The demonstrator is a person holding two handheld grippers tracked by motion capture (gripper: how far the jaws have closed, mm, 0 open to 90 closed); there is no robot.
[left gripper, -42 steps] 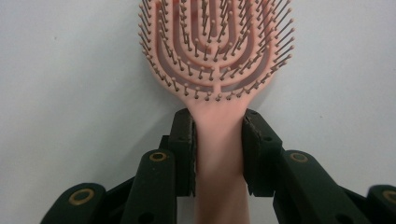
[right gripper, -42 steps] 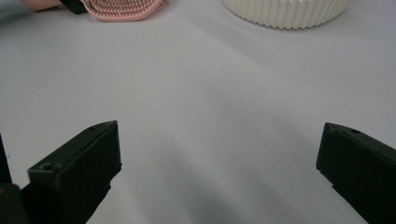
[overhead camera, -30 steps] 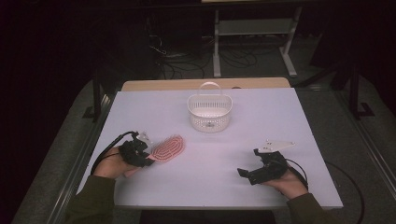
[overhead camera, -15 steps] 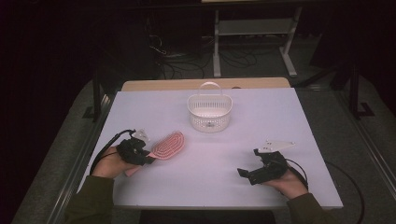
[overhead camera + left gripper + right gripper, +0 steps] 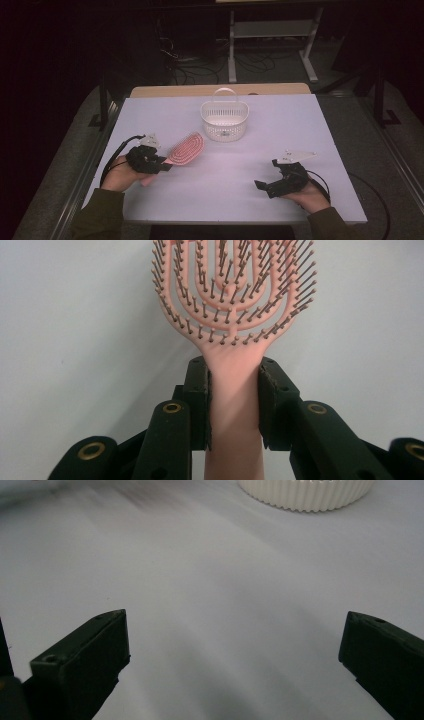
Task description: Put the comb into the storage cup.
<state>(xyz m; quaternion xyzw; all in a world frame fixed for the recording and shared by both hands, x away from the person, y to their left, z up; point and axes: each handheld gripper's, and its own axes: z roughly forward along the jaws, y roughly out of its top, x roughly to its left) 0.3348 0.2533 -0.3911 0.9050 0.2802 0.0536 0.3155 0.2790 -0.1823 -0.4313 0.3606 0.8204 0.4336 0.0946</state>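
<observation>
A pink vented hairbrush (image 5: 186, 148) is lifted off the white table at the left, bristle head pointing toward the basket. My left gripper (image 5: 161, 165) is shut on its handle; in the left gripper view both black pads clamp the pink handle (image 5: 234, 390) just below the bristle head (image 5: 235, 285). My right gripper (image 5: 264, 186) rests low at the right front of the table, its jaws wide apart with nothing between them (image 5: 235, 675). A white slotted basket (image 5: 224, 119) with a handle stands at the table's middle back.
The white table (image 5: 280, 130) has bare surface between the two grippers and around the basket, whose ribbed wall (image 5: 305, 492) shows ahead of the right gripper. Beyond the far edge are a wooden board, cables and a metal stand on a dark floor.
The left gripper has lifted the hairbrush slightly and swung its head up and toward the basket. The right gripper has stayed where it was.
</observation>
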